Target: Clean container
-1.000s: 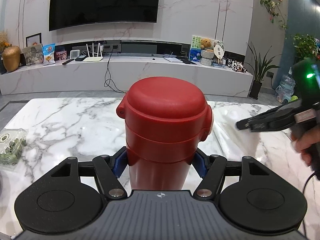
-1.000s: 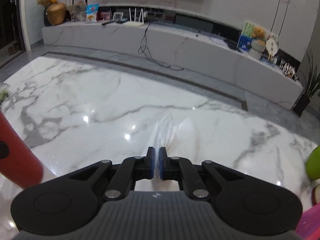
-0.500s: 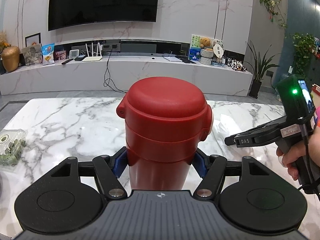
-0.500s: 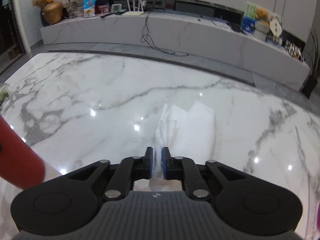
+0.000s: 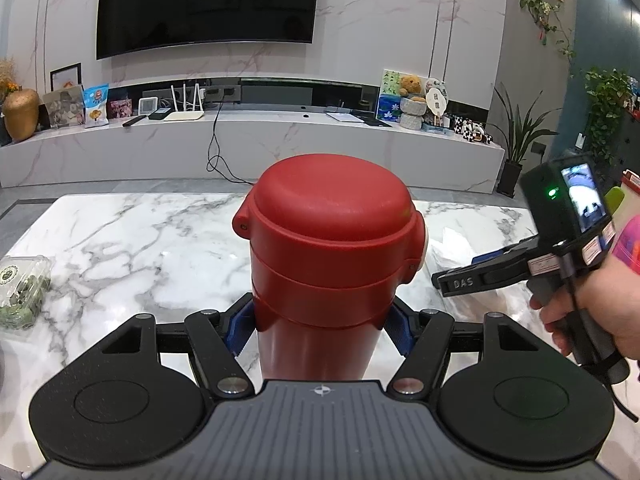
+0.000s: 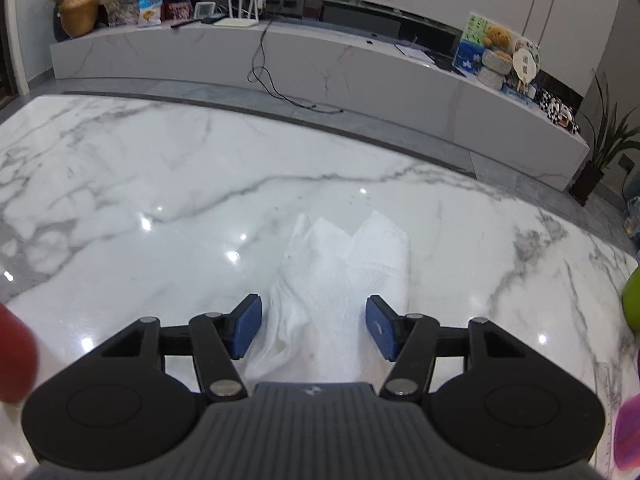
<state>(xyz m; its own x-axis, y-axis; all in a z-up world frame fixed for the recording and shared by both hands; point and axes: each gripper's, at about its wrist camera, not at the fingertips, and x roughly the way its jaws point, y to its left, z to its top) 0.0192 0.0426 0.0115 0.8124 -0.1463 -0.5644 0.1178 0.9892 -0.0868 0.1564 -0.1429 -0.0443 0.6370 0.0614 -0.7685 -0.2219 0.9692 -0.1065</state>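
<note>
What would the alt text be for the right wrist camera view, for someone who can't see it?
The right claw is open above a crumpled white paper towel lying on a glossy white marble table, its blue fingertips on either side of the towel. A blurred edge of the red bottle shows at far left.

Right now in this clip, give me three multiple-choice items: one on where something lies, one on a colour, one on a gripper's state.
1. Where does the white paper towel lie?
A. on the marble table, between the right gripper's fingers
B. draped over the flask
C. on the TV shelf

2. What colour is the flask?
A. blue
B. red
C. green

3. How is the right gripper?
A. shut on the towel
B. shut on the flask
C. open

Answers:
1 A: the towel lies on the marble between the spread blue pads.
2 B: lid and body are both red.
3 C: its pads stand apart, clear of the towel's edges, while the left gripper clamps the flask.
</note>
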